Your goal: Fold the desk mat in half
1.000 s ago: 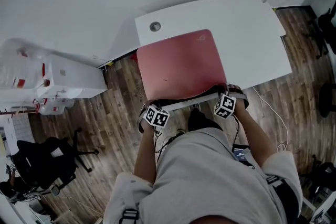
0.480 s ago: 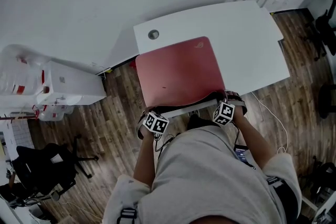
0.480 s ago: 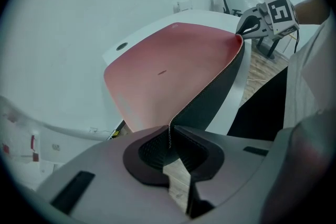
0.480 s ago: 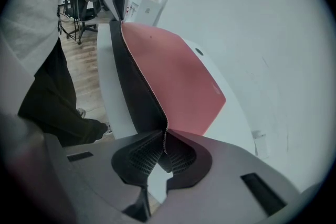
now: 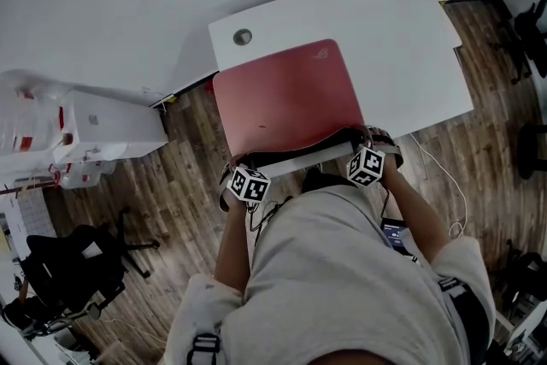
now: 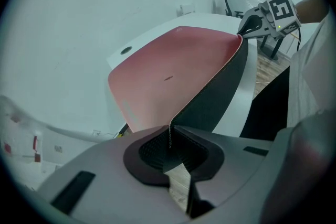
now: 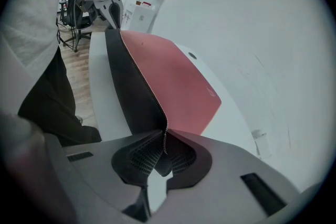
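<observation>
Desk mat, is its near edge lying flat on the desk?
No, the left gripper and right gripper hold the desk mat with that edge raised, black underside showing.

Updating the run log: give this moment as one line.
left gripper: shut on desk mat | right gripper: same | near edge lifted off desk

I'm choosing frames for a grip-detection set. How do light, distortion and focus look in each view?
Head view: even light, no glare; wide-angle bending curves the desk edges; the desk mat is sharp. Left gripper view: fisheye circle, dark corners; the left gripper body near the lens is soft, the pinched mat edge crisp. Right gripper view: same vignette; the right gripper is likewise crisp at the pinch.
</observation>
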Tool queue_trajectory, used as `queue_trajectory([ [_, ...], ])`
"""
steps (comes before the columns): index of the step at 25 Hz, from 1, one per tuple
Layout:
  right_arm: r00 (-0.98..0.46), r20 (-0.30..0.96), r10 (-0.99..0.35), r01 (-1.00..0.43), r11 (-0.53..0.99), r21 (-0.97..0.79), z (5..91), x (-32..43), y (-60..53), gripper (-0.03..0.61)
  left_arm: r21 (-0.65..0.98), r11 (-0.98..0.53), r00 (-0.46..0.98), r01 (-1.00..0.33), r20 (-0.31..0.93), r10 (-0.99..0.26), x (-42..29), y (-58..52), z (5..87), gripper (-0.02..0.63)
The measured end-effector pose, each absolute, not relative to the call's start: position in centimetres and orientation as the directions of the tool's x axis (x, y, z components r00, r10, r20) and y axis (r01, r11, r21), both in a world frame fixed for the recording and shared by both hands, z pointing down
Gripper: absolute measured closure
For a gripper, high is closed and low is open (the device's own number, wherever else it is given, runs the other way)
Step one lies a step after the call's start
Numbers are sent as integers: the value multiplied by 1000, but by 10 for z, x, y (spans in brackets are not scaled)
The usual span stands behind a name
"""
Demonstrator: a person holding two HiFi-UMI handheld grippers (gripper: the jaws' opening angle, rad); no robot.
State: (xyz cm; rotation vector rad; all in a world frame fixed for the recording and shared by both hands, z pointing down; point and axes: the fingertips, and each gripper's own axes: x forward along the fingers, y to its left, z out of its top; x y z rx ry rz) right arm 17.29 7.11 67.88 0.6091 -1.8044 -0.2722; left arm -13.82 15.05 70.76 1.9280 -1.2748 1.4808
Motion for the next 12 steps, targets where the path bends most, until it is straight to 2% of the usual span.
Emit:
queue_trajectory([
  [12,-215,834,-508,-235,856,460,682,163,48,528,-196,-476,7,-858,920,-392,-141,139,706,575],
])
